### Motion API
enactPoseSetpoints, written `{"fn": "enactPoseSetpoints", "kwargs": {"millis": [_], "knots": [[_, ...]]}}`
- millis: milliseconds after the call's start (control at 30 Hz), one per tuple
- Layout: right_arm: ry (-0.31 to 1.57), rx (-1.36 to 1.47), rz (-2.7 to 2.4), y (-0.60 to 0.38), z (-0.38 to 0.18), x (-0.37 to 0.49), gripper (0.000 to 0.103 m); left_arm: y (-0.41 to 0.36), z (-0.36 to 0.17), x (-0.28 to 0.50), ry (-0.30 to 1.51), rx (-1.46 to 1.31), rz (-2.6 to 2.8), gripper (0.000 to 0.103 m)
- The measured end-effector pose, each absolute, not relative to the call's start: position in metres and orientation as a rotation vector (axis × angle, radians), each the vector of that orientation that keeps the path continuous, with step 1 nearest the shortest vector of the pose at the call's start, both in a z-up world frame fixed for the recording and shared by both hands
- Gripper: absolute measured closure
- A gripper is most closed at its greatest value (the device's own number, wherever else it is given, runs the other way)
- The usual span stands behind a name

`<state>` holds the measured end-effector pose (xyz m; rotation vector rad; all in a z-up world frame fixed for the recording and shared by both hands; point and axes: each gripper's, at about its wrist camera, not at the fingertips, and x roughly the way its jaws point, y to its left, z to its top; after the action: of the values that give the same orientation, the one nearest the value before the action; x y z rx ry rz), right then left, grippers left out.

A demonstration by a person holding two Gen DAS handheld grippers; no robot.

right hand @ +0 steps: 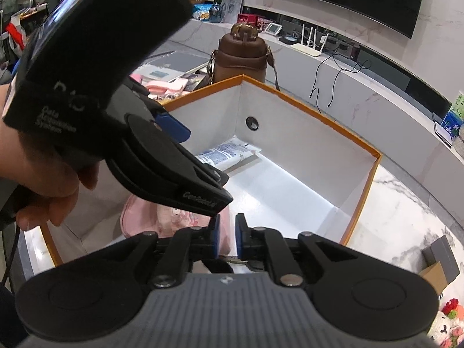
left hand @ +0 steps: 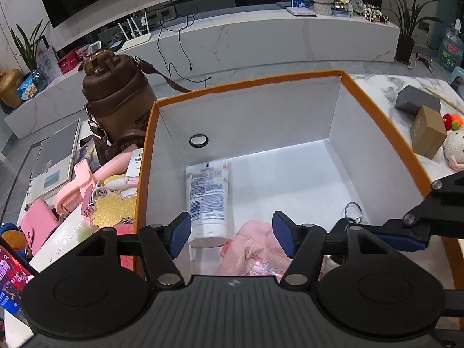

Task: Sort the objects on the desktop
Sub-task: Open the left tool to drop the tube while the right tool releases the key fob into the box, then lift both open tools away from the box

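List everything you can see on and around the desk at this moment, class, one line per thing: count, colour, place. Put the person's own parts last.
storage box: one, orange rim, white inside, centre of desk
lotion tube: one, white, on box floor by its left wall
soft pouch: one, pink, near end of box floor
key ring: one, silver, box floor, right side
water bottle: one, brown, behind box's left corner
notebook: one, grey, desk left
gold charm: one, left of box
small cartons: two, grey and tan, desk right
left tool: one, black with blue pads, open over box
right tool: one, same colours, narrowly open over box
hand: one, holding left tool
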<state>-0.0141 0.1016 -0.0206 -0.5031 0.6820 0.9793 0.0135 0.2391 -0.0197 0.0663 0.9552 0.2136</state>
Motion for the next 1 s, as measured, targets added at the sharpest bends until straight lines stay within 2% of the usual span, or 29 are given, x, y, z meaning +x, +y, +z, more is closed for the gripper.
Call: {"fn": "enactPoseSetpoints", "kwargs": {"millis": [367, 500, 1000], "knots": [[0.635, -0.453, 0.989, 0.086, -0.011, -0.018, 0.085, 0.224, -0.001, 0.007, 0.898, 0.086, 0.198, 0.028], [0.612, -0.416, 0.983, 0.07, -0.002, -0.019, 0.08, 0.213, 0.01, 0.004, 0.865, 0.094, 0.188, 0.028], [0.539, -0.369, 0.907, -0.001, 0.031, -0.025, 0.08, 0.134, 0.042, 0.003, 0.731, 0.113, 0.058, 0.028]]}}
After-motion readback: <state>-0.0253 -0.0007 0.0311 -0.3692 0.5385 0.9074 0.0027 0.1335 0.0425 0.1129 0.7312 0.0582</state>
